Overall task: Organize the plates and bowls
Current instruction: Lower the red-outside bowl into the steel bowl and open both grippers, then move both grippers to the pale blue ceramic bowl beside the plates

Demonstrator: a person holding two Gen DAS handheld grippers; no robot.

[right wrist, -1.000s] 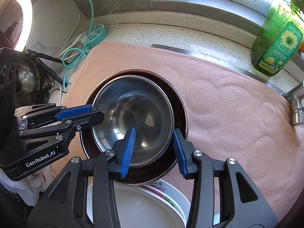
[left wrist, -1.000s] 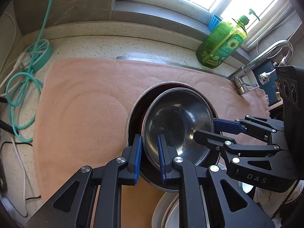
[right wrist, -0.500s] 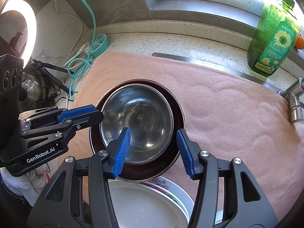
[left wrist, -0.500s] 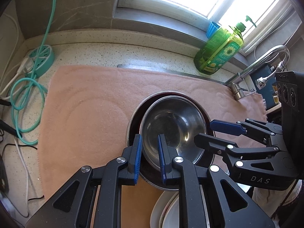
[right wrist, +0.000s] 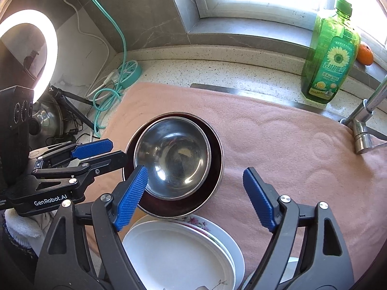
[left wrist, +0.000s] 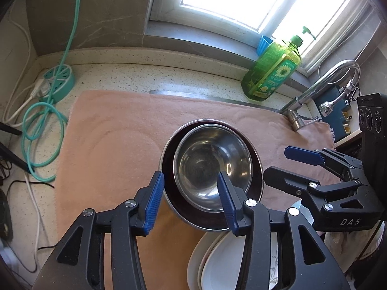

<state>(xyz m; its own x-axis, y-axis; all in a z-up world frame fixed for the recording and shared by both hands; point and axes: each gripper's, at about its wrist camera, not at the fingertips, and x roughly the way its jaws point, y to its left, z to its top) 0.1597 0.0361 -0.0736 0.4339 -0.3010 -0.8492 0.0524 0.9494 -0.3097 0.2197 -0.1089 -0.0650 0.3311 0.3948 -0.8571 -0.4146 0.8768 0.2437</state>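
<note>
Taking the nested bowls as my landmark: left of them I see the teal cable coil [left wrist: 42, 130] and the round teal socket hub [left wrist: 58, 83] on the speckled surface [left wrist: 116, 77], both clear of the pink towel [left wrist: 108, 145]. The towel's left stretch is bare, so there is open room on that side up to its edge.

The steel bowl [left wrist: 212, 164] sits inside the larger dark-lined bowl [left wrist: 169, 169], both resting on the towel. My left tool [left wrist: 191, 201] has just been opening; its blue pads now stand apart on either side of the bowls' near-left rims, not pressing on them, with nothing held. Nearer to me than the bowls, a stack of white plates [right wrist: 179, 251] lies partly under the outer bowl's edge; the lower plate shows a flower pattern, and the stack is cut off by the frame bottom.

My right tool [right wrist: 196, 200] has also just been opening and stands wide, empty, its left pad [right wrist: 131, 198] over the steel bowl's near rim, its right pad over bare towel. Right of the bowls the towel runs free to the faucet [right wrist: 362, 125]. Behind that, on the surface, stands the green soap bottle [right wrist: 331, 60]. The strip of metal behind the towel is mostly covered, so I cannot tell what it is.
</note>
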